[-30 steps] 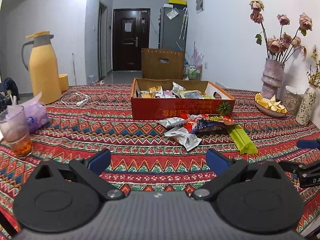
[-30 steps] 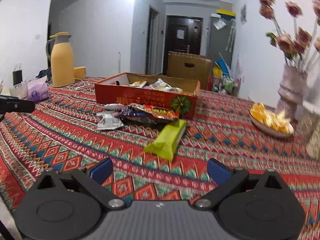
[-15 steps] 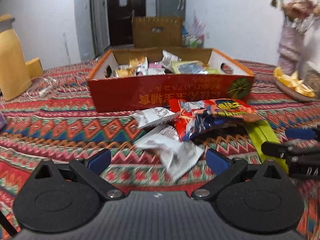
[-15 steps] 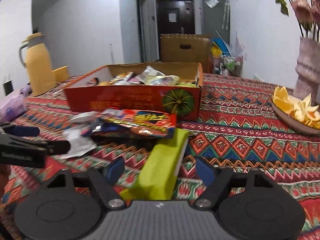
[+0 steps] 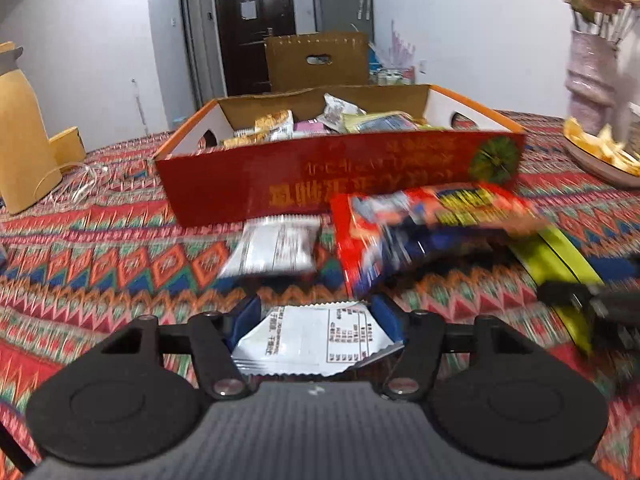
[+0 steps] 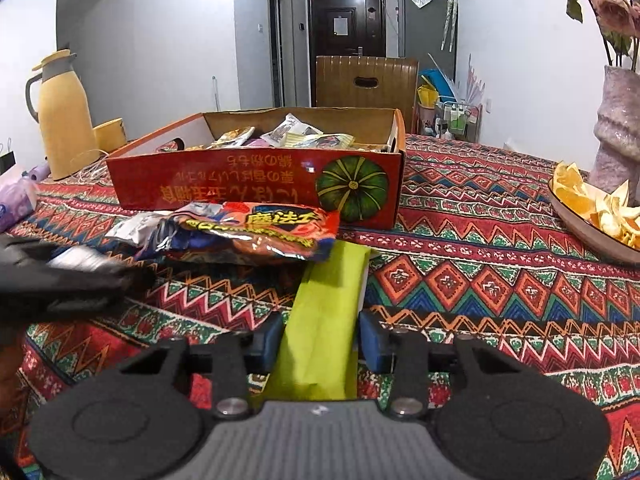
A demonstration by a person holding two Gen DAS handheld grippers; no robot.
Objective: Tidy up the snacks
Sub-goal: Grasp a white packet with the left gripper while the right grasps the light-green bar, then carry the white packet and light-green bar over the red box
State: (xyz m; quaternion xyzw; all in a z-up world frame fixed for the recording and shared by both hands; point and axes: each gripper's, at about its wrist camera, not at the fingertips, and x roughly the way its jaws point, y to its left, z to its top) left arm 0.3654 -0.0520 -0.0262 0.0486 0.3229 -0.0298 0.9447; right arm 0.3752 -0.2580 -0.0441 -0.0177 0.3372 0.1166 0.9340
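Now L gripper point(image 5: 314, 318) closed on white sachet point(image 5: 316, 340) at 6 o'clock, R gripper point(image 6: 320, 338) pinching green pack point(image 6: 324, 320) at 6, both low over patterned cloth point(image 6: 480, 280), snack box point(image 6: 256, 188) at 12 w/ red noodle bag point(image 6: 256, 232) before it.

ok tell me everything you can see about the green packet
The green packet is a long, flat, plain lime-green wrapper, lying lengthwise on the patterned tablecloth. Its far end is tucked under the red snack bag; its near end sits between the right gripper's blue-padded fingers, which look closed against its sides.
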